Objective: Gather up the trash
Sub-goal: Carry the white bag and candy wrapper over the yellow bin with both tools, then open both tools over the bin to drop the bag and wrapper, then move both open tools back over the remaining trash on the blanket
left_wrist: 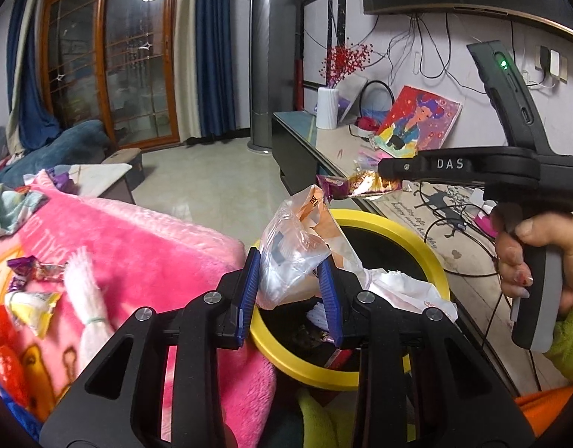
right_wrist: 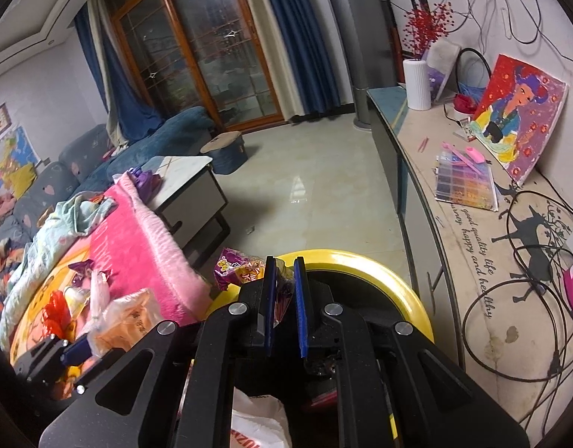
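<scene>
Left wrist view: the left hand-held gripper [left_wrist: 292,291] pinches a plastic bag [left_wrist: 290,254] over the yellow bin [left_wrist: 432,257]; the right hand-held gripper [left_wrist: 389,177] clamps a candy wrapper [left_wrist: 355,184] above its far rim. Released there, the wrapper might flutter outside.

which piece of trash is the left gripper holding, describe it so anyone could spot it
Find the yellow-rimmed bin beside the pink blanket. Over its near rim the left gripper pinches a crumpled clear plastic bag with orange print. Unlike the shiny purple snack wrapper in the right gripper, it is see-through.
</scene>
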Demonstrator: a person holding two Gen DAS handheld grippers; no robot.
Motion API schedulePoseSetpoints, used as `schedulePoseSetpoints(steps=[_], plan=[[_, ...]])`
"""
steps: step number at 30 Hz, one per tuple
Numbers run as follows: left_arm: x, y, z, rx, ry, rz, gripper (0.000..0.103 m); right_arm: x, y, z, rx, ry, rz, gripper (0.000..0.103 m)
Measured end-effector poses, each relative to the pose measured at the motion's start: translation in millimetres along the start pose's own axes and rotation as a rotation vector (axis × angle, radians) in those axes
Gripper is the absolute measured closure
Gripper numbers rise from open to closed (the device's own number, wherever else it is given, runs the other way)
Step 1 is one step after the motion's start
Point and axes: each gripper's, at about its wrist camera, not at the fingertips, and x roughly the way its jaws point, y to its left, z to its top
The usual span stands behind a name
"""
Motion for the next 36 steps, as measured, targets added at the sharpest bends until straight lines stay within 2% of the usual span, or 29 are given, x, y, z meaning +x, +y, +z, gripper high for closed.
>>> schedulePoseSetpoints(steps=[16,17,19,20,21,22,23,24,27,33,36], plan=[[33,-3,-8,-0.006,0.063,-0.036,0.077,20,-20,-6,0.075,0.054,-0.023,0.091],[36,-2,-9,-0.011,0.075,-0.032,0.073,21,-23,-7,0.084,0.06,-0.023,0.09],[38,1,-9,-0.027,0.092,-0.034,0.062,23,-26,-8,0.103,0.064,-0.025,0.078],[39,3,-10,-0.037,0.093,-0.033,0.053,23,-27,-8,0.11,0.062,-0.025,0.075],[38,4,-10,-0.044,0.093,-0.034,0.05,23,-27,-9,0.113,0.061,-0.026,0.072],[37,6,-11,-0.051,0.093,-0.035,0.047,23,-27,-9,0.114,0.063,-0.028,0.072],[36,8,-11,-0.06,0.092,-0.036,0.039,23,-27,-10,0.117,0.065,-0.029,0.072],[33,11,-10,-0.077,0.087,-0.039,0.031,23,-26,-10,0.12,0.067,-0.025,0.069],[27,16,-7,-0.104,0.064,-0.049,0.018,21,-20,-10,0.114,0.063,-0.016,0.062],[21,16,-2,-0.121,0.042,-0.085,0.017,16,-17,-8,0.107,0.05,-0.017,0.058],[15,20,1,-0.13,0.026,-0.074,0.017,12,-18,-6,0.107,0.037,-0.028,0.058]])
